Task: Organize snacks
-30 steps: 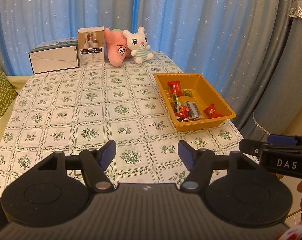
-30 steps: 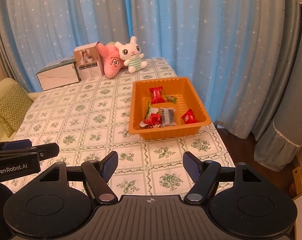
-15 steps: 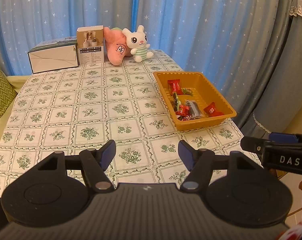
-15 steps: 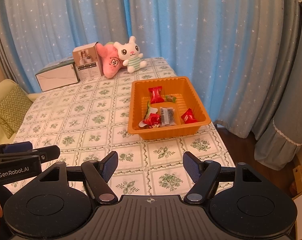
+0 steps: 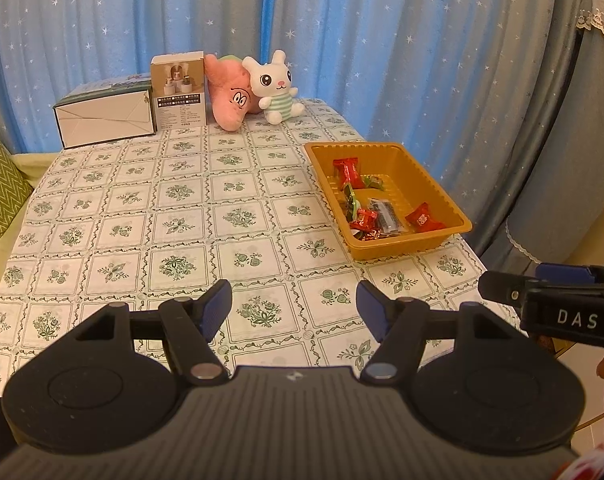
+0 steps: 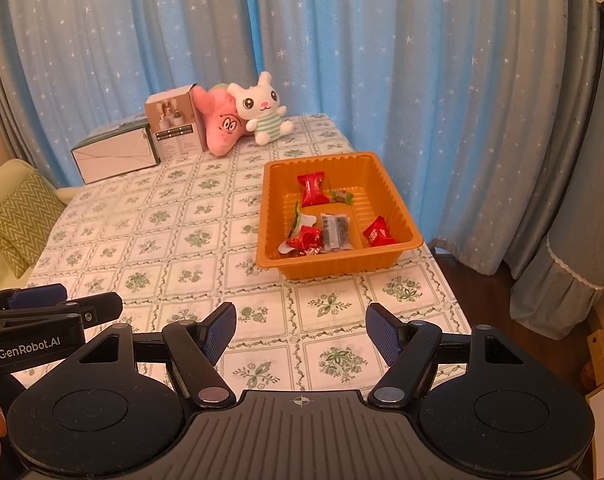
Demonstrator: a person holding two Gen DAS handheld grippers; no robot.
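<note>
snack tray [image 6: 386, 258]: well beyond fingers [image 6: 221, 330] | both fingers: released, empty

White letters "DAS" mark the right claw [image 5: 502, 292], seen at the right edge of the left wrist view; "GenRobot.AI" is printed on the left claw [image 6: 101, 308] at lower left of the right wrist view.
</note>
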